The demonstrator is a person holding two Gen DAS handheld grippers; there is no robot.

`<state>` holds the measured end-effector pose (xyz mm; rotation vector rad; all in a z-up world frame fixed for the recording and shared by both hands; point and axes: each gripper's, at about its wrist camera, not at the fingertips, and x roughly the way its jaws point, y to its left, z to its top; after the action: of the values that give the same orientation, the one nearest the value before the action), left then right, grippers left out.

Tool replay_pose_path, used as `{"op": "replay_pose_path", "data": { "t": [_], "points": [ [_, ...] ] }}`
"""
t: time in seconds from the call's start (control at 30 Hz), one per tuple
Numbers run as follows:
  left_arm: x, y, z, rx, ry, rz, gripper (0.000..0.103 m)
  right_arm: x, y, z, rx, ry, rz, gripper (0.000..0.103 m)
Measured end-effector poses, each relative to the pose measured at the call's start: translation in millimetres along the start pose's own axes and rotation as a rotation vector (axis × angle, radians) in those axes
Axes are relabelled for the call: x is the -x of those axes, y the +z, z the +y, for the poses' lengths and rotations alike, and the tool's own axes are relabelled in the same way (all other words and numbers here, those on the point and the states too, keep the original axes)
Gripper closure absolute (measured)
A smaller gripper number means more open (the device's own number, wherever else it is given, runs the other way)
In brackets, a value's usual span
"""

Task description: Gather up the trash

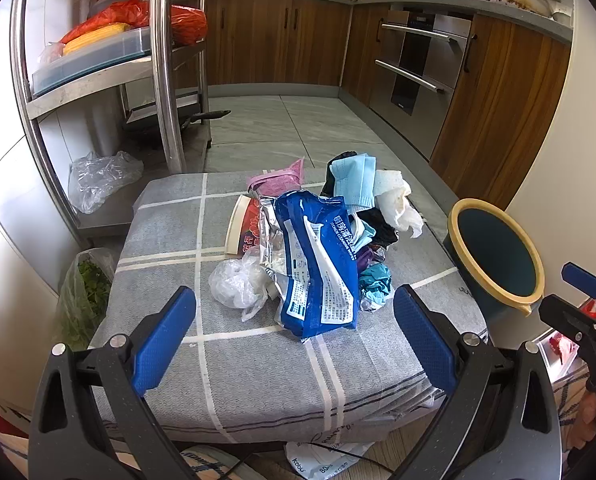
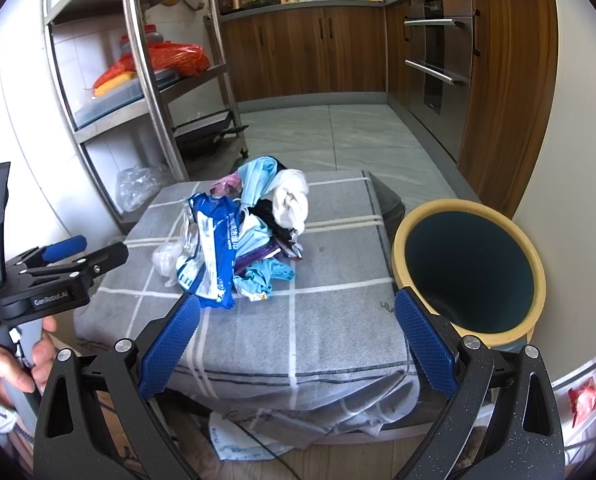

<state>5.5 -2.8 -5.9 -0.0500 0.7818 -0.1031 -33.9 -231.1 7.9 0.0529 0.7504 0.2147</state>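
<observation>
A pile of trash lies on a grey checked cloth (image 1: 257,364) over a low table. On top is a blue wipes packet (image 1: 318,264), seen too in the right wrist view (image 2: 213,248). Around it lie a clear plastic bag (image 1: 235,282), a foil wrapper (image 1: 269,232), a blue face mask (image 1: 356,178), white tissue (image 1: 398,200) and a pink wrapper (image 1: 275,178). A dark bin with a yellow rim (image 2: 468,270) stands at the table's right. My left gripper (image 1: 295,320) is open and empty, short of the pile. My right gripper (image 2: 298,330) is open and empty over the cloth's near part.
A steel shelf rack (image 1: 161,64) with a tray and red bags stands at the left. A bag of greens (image 1: 83,292) and a clear bag (image 1: 97,178) lie on the floor beside it. Wooden cabinets and an oven (image 1: 418,64) line the back and right.
</observation>
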Motion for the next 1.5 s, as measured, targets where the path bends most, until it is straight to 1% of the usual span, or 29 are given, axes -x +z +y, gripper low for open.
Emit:
{"op": "replay_pose_path", "data": {
  "t": [0.13, 0.3, 0.47, 0.57, 0.7, 0.8, 0.9, 0.97, 1.03, 1.07, 1.2, 1.27, 1.4, 1.5],
  "points": [
    [1, 1, -1, -0.002, -0.011, -0.002, 0.006, 0, 0, 0, 0.001, 0.002, 0.001, 0.006],
    [2, 3, 2, 0.023, -0.035, 0.003, 0.006, 0, 0, 0, -0.002, 0.005, 0.004, 0.006],
    [4, 13, 4, 0.032, -0.066, 0.013, 0.006, -1, 1, 1, -0.007, 0.01, 0.009, 0.006],
    [6, 24, 5, 0.031, -0.085, 0.007, 0.006, -1, 6, 1, -0.015, 0.02, 0.021, 0.006],
    [6, 46, 6, 0.03, -0.109, 0.002, 0.006, -2, 22, -2, -0.012, 0.029, 0.033, 0.006],
    [-1, 66, 4, 0.014, -0.132, 0.012, 0.009, -3, 37, -7, -0.002, 0.03, 0.032, 0.006],
    [-18, 85, -3, -0.001, -0.173, 0.045, 0.015, -10, 51, -12, -0.008, 0.044, 0.049, 0.006],
    [-35, 99, -11, -0.02, -0.207, 0.083, 0.02, -18, 61, -14, -0.004, 0.051, 0.063, 0.006],
    [-51, 110, -16, -0.029, -0.225, 0.116, 0.025, -25, 69, -16, 0.003, 0.056, 0.073, 0.007],
    [-62, 116, -18, -0.031, -0.239, 0.138, 0.026, -30, 73, -17, 0.005, 0.06, 0.079, 0.007],
    [-97, 128, -29, -0.05, -0.24, 0.201, 0.031, -55, 85, -20, 0.001, 0.077, 0.117, 0.009],
    [-114, 132, -37, -0.071, -0.232, 0.226, 0.032, -67, 87, -22, -0.005, 0.082, 0.135, 0.01],
    [-138, 134, -48, -0.096, -0.227, 0.268, 0.032, -89, 85, -27, -0.049, 0.098, 0.174, 0.01],
    [-154, 133, -58, -0.128, -0.209, 0.298, 0.033, -100, 82, -26, -0.06, 0.105, 0.193, 0.01]
  ]
}}
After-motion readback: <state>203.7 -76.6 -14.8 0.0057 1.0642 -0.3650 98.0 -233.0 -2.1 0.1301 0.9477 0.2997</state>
